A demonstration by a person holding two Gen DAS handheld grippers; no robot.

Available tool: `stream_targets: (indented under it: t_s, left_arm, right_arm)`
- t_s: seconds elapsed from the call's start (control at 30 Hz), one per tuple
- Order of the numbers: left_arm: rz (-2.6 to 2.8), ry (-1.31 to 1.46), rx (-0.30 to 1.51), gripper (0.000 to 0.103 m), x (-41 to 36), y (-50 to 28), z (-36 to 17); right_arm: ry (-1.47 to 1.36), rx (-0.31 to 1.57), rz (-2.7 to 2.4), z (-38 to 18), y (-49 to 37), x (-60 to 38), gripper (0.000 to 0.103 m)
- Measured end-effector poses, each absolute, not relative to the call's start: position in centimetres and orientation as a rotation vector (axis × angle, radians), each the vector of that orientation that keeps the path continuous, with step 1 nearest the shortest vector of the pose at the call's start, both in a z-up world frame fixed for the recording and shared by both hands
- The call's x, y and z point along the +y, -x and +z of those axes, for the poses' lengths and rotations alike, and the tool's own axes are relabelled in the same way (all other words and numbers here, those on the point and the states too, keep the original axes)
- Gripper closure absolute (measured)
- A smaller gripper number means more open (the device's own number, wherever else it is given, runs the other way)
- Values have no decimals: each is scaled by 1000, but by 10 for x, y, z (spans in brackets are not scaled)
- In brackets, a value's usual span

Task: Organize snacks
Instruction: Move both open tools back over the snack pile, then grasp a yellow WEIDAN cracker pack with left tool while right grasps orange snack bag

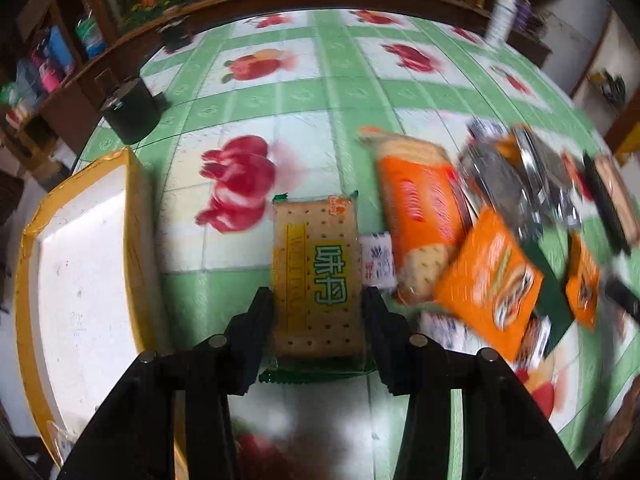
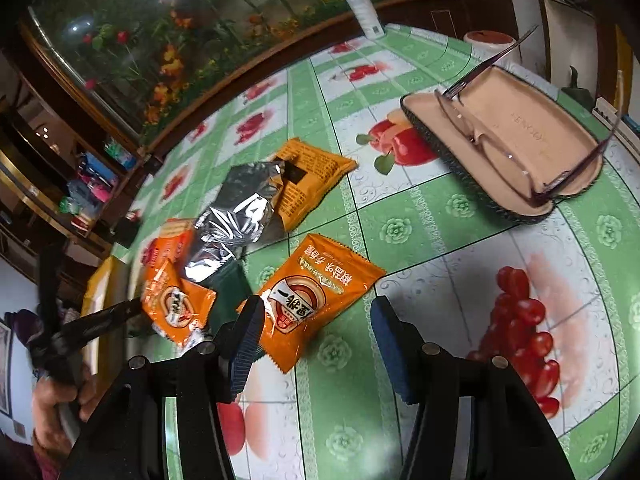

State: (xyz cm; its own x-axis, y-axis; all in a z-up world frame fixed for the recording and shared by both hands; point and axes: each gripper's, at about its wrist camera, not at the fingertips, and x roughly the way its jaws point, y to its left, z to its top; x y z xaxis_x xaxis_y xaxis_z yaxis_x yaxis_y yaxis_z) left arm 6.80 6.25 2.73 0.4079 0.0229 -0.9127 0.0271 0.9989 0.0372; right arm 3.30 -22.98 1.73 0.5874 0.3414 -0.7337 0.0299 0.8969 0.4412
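In the left wrist view my left gripper (image 1: 318,300) is shut on a cracker packet (image 1: 314,268) with green characters, held over the table. A white foam box with yellow-taped rim (image 1: 80,248) lies to its left. A blurred heap of orange and silver snack packets (image 1: 480,240) lies to the right. In the right wrist view my right gripper (image 2: 316,312) is open and empty, its left finger (image 2: 250,332) over the edge of an orange snack packet (image 2: 316,296). More orange packets (image 2: 176,304) (image 2: 312,176) and a silver packet (image 2: 236,216) lie beyond.
An open glasses case with glasses (image 2: 512,148) lies at the right of the green fruit-print tablecloth (image 2: 440,240). A spray bottle (image 2: 362,4) stands at the far edge. A black cylinder (image 1: 130,110) stands at the far left. The left hand and its gripper (image 2: 76,332) show at left.
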Motion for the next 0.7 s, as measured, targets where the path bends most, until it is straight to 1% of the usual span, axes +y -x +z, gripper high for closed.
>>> stream_targets:
  t_s: [0.07, 0.17, 0.27, 0.3, 0.37, 0.4, 0.43, 0.47, 0.5, 0.53, 0.57, 0.6, 0.63, 0.7]
  left_arm:
    - [-6, -78, 1138, 58, 52, -55, 23]
    - [-30, -26, 1121, 57, 47, -39, 19]
    - [-23, 14, 1087, 57, 46, -30, 19]
    - [-18, 36, 1070, 57, 47, -27, 19]
    - [-22, 90, 1051, 51, 50, -24, 19]
    - [-24, 113, 1047, 41, 52, -23, 19]
    - [-20, 127, 1043, 36, 54, -23, 19]
    - [-9, 142, 1036, 31, 56, -22, 18]
    - [-3, 142, 1031, 31, 55, -22, 17]
    - [1, 131, 1029, 30, 54, -23, 17]
    - [11, 112, 1021, 28, 51, -25, 16]
    - [17, 102, 1017, 23, 50, -27, 14]
    - [28, 86, 1006, 21, 48, -29, 12]
    - [58, 60, 958, 22, 45, -30, 9]
  right_arm:
    - [-437, 952, 176, 12, -39, -226, 40]
    - [-447, 973, 164, 7, -50, -218, 37]
    - [-412, 971, 139, 10, -60, -206, 27]
    - [-390, 974, 133, 10, -63, -200, 25]
    - [-299, 977, 109, 10, -69, -187, 24]
    - [-254, 965, 90, 9, -69, -182, 25]
    - [-232, 951, 79, 9, -67, -181, 33]
    - [-199, 938, 58, 8, -67, -180, 43]
    - [-179, 925, 46, 8, -65, -181, 44]
    - [-186, 911, 54, 7, -64, -184, 52]
    - [-183, 904, 58, 7, -63, -188, 56]
    - [-182, 899, 66, 7, -62, -190, 57]
    - [-188, 889, 74, 7, -61, -194, 60]
    - [-202, 871, 83, 8, -61, -197, 66]
